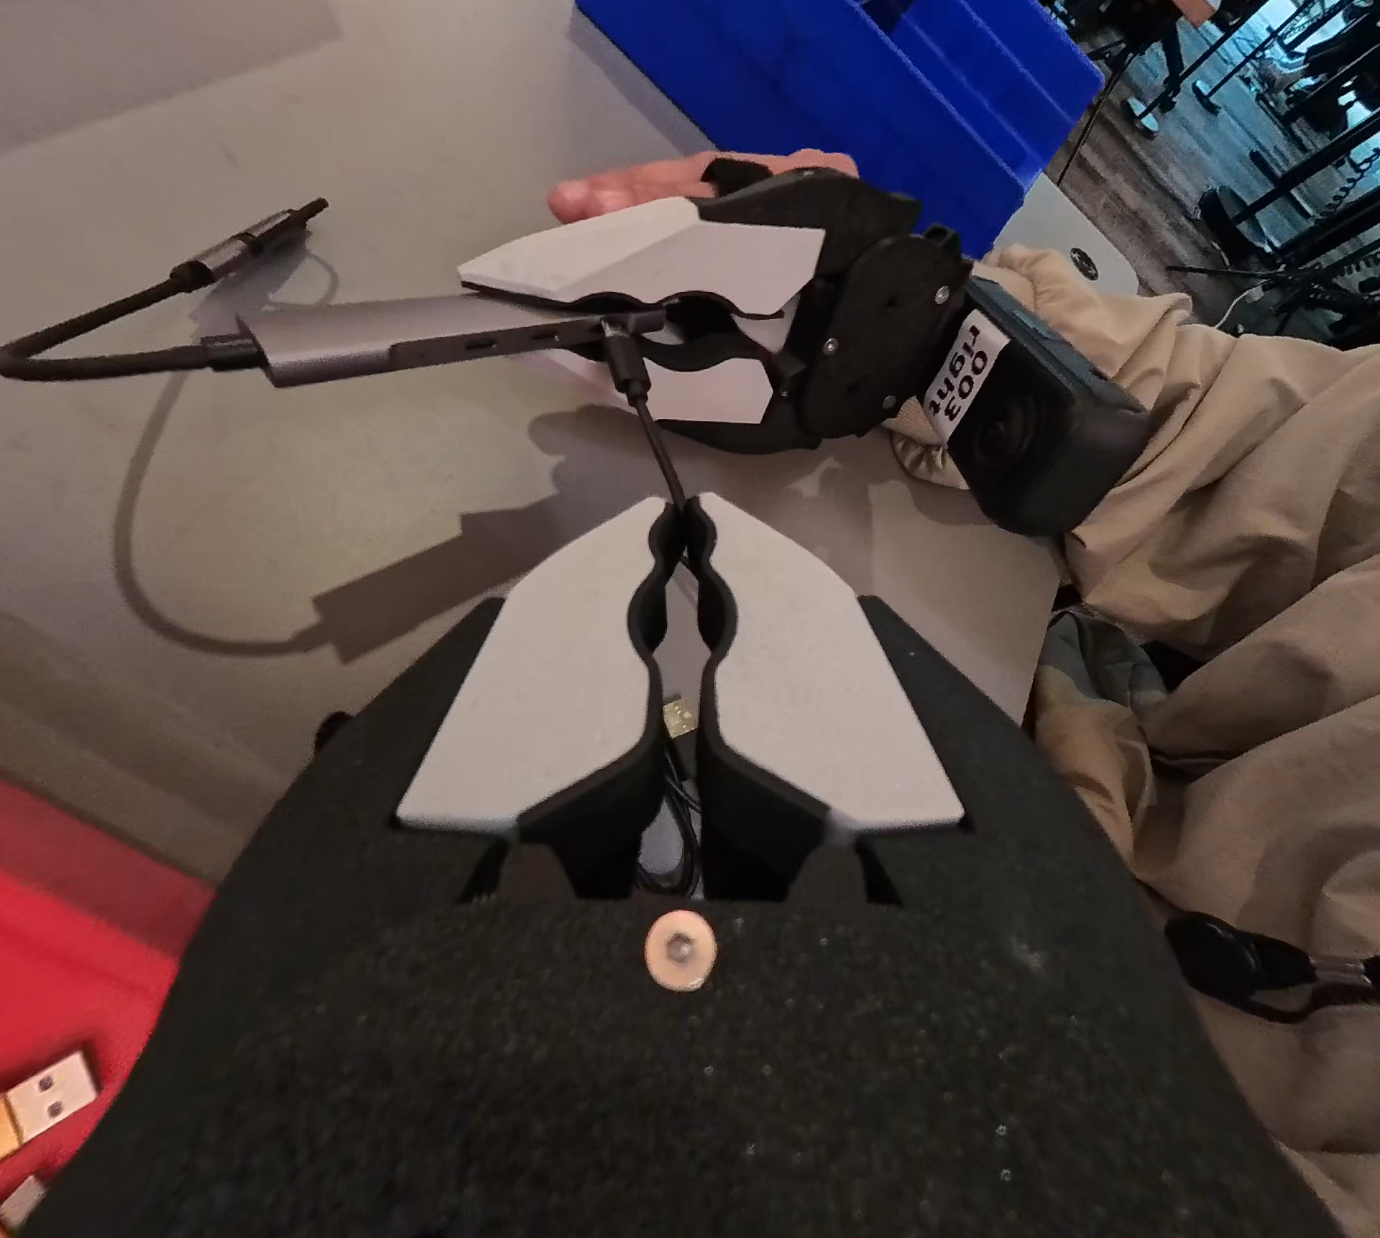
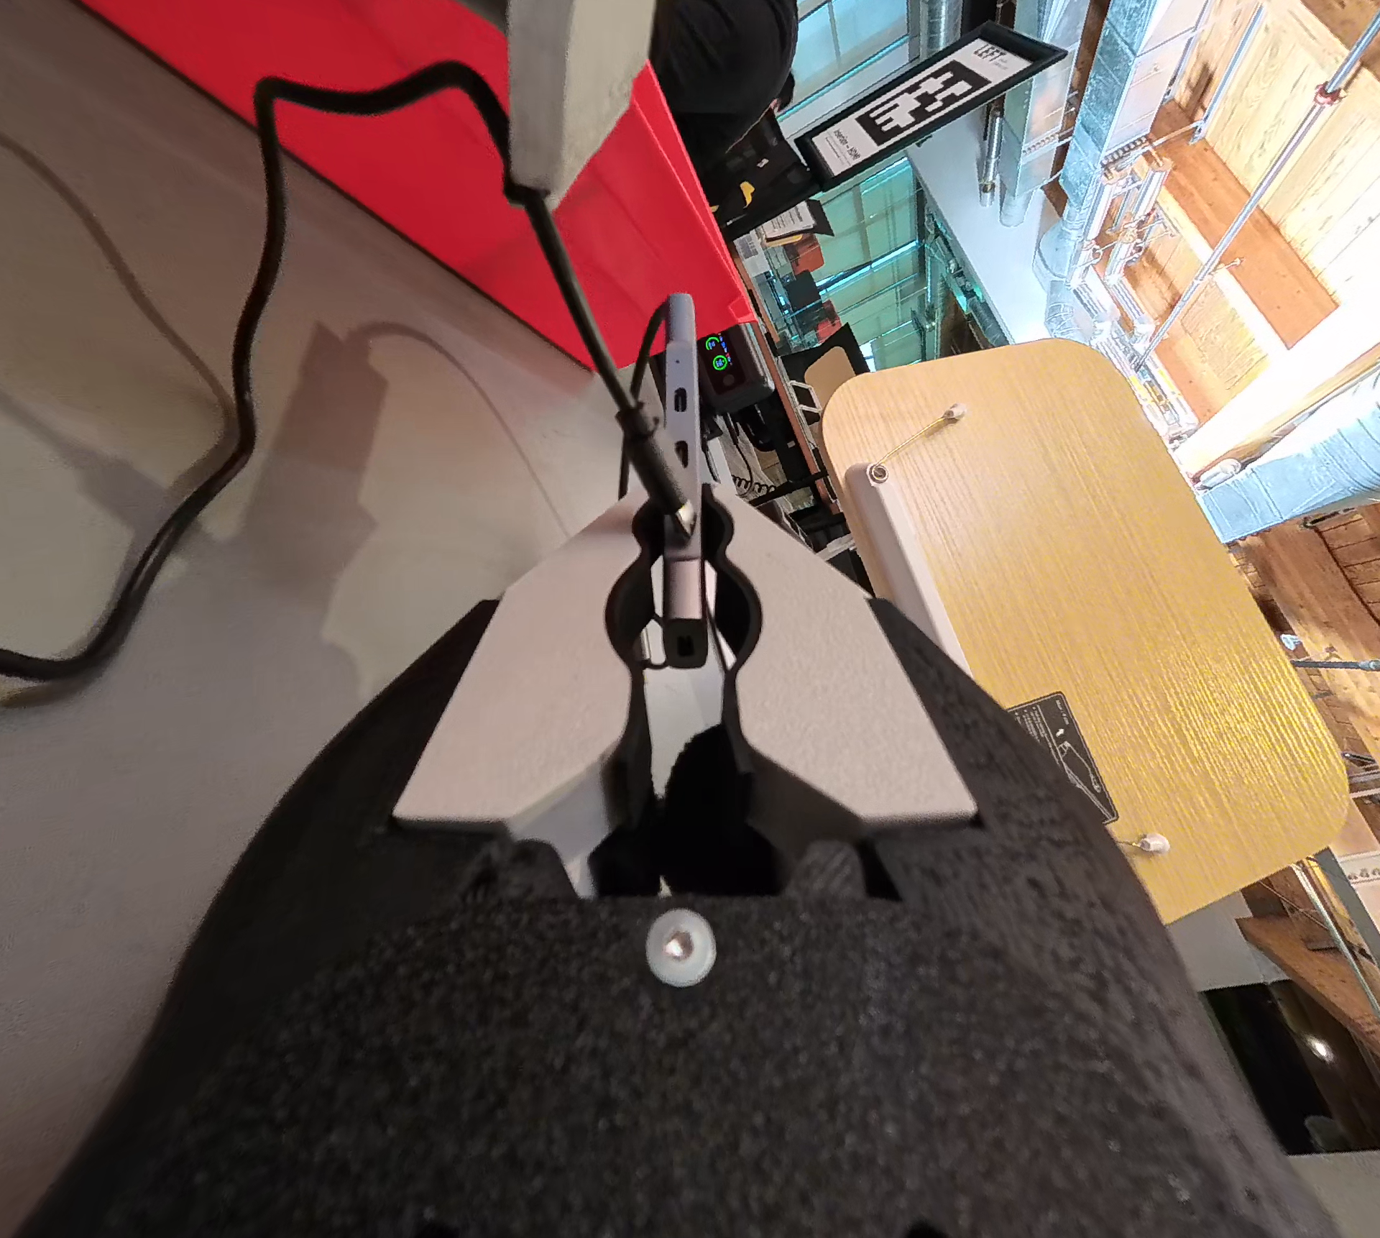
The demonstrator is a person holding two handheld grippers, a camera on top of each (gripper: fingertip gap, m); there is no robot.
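Observation:
My left gripper (image 1: 683, 513) is shut on a thin black cable (image 1: 659, 444) just behind its plug (image 1: 623, 362). The plug's metal tip meets the side of a grey USB hub (image 1: 351, 339), at a slant; I cannot tell if it is seated. My right gripper (image 1: 597, 317) is shut on the hub's near end and holds it above the grey table (image 1: 336, 104). In the right wrist view the hub (image 2: 681, 395) stands between the right gripper's (image 2: 683, 519) fingertips, with the plug (image 2: 657, 463) against it. The left gripper's finger (image 2: 575, 44) hangs above. The thin cable (image 2: 254, 306) loops down left.
The hub's own thick cable (image 1: 89, 351) ends in a connector (image 1: 246, 238) on the table. A blue bin (image 1: 784, 52) holding a white cable stands at the back right. A red bin (image 1: 67, 903) with USB sticks (image 1: 45, 1097) is at the lower left. A beige sleeve (image 1: 1195, 455) fills the right. Left tips to right tips: about 8 cm.

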